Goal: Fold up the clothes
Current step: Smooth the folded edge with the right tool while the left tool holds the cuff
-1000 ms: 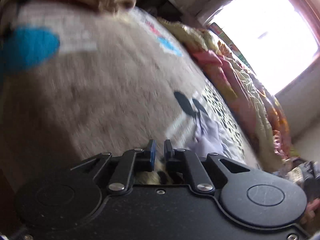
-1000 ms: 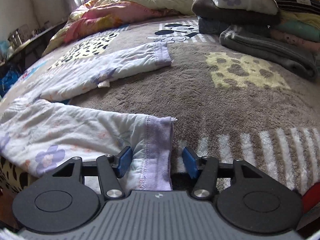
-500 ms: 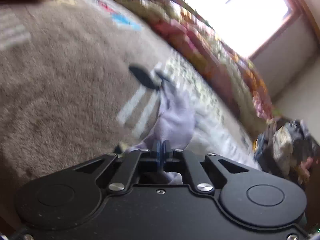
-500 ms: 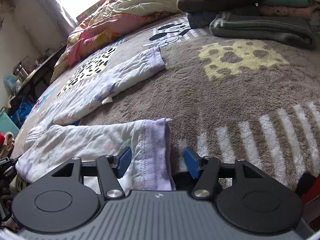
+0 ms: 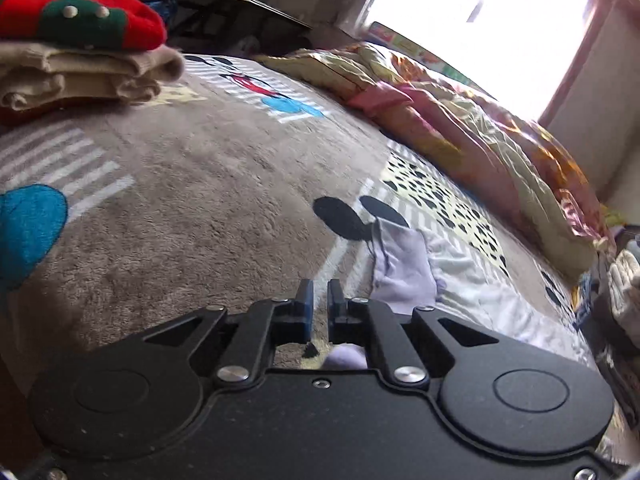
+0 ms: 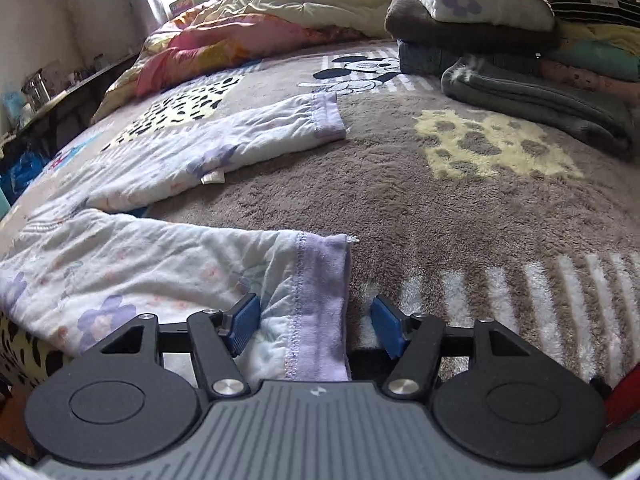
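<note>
White floral pyjama trousers with lilac cuffs lie spread on the brown blanket. In the right wrist view the near leg (image 6: 168, 264) ends in a lilac cuff (image 6: 322, 300) that lies between the open fingers of my right gripper (image 6: 316, 322). The far leg (image 6: 224, 144) lies flat beyond it. In the left wrist view the lilac waist end (image 5: 404, 268) lies just right of my left gripper (image 5: 319, 300), whose fingers stand a narrow gap apart and hold nothing. A bit of lilac cloth shows under that gripper's body.
A stack of folded clothes (image 6: 520, 40) stands at the back right in the right wrist view. A beige and red folded pile (image 5: 80, 52) sits at the far left in the left wrist view. A crumpled quilt (image 5: 460, 120) runs along the window side.
My left gripper was shut by the lilac cloth half a second ago; now its fingers stand slightly apart, empty, and the view has swung back left. My right gripper stays open over the cuff.
</note>
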Action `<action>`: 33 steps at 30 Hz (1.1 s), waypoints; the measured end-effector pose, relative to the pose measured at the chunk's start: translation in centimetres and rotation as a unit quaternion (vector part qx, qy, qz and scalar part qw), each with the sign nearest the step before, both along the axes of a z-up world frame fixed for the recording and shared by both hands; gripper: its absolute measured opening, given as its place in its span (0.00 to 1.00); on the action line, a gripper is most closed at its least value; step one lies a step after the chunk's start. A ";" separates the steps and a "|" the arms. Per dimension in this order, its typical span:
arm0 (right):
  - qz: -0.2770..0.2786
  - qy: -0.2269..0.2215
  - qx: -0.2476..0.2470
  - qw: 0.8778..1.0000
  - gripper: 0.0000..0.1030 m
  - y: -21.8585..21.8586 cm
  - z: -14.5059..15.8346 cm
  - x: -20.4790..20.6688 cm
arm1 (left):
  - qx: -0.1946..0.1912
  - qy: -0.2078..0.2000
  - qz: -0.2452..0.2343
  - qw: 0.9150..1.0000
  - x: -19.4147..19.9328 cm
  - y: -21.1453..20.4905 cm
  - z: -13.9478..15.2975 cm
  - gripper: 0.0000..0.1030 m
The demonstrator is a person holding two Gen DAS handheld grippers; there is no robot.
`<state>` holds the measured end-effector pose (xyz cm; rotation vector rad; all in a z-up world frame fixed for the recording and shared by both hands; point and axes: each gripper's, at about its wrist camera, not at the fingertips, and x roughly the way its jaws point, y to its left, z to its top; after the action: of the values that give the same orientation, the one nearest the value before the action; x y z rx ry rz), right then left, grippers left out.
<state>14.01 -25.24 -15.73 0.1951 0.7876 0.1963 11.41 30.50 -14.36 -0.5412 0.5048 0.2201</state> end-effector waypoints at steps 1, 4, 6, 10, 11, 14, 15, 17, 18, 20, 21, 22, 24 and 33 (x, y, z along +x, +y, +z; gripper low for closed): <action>0.000 0.000 0.000 1.000 0.61 0.0 0.0 0.0 | -0.007 0.005 -0.003 1.000 0.3 0.1 -0.4 0.03; 0.001 0.000 0.001 1.000 0.61 -0.1 0.0 0.0 | -0.033 0.011 -0.014 0.999 0.8 0.4 -1.3 0.03; 0.001 0.000 0.004 1.000 0.61 -0.1 0.0 -0.1 | -0.062 0.000 -0.021 0.998 0.6 0.7 -1.4 0.04; -0.002 0.000 0.012 1.000 0.62 -0.2 0.1 -0.1 | -0.059 -0.023 -0.052 0.997 1.2 -0.5 -0.7 0.26; -0.003 0.000 0.014 1.000 0.63 -0.2 0.1 -0.1 | -0.044 -0.024 -0.066 0.997 1.9 -1.1 -0.4 0.26; -0.002 0.003 0.021 1.000 0.64 -0.2 0.2 -0.1 | -0.005 -0.024 -0.102 0.995 4.4 -2.6 0.4 0.26; -0.002 0.003 0.022 1.000 0.64 -0.2 0.1 0.0 | 0.013 -0.018 -0.113 0.993 5.3 -3.1 0.6 0.26; 0.000 0.004 0.022 1.000 0.64 -0.3 0.1 0.0 | 0.057 0.016 -0.130 0.990 7.2 -4.1 0.5 0.27; 0.001 0.005 0.023 1.000 0.64 -0.3 0.1 0.0 | 0.069 0.034 -0.116 0.990 7.9 -4.0 0.3 0.28; 0.002 0.006 0.025 1.000 0.64 -0.5 0.0 0.1 | 0.095 0.070 -0.088 0.989 9.2 -3.8 -0.1 0.27; 0.001 0.006 0.027 1.000 0.64 -0.5 0.0 0.1 | 0.098 0.076 -0.082 0.989 9.7 -3.7 0.0 0.26; 0.000 0.006 0.029 1.000 0.64 -0.6 0.0 0.1 | 0.083 0.054 -0.096 0.990 9.8 -3.7 0.6 0.26; -0.002 0.002 0.032 0.999 0.64 -0.6 -0.1 0.1 | 0.088 0.035 -0.123 0.988 10.4 -4.1 1.6 0.26; 0.002 0.002 0.043 0.999 0.70 -0.7 -0.1 0.4 | 0.124 0.064 -0.153 0.978 14.7 -3.6 0.3 0.25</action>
<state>14.40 -25.99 -15.87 0.2757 0.7845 0.2350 26.15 26.92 -14.09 -0.2014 0.6680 0.0222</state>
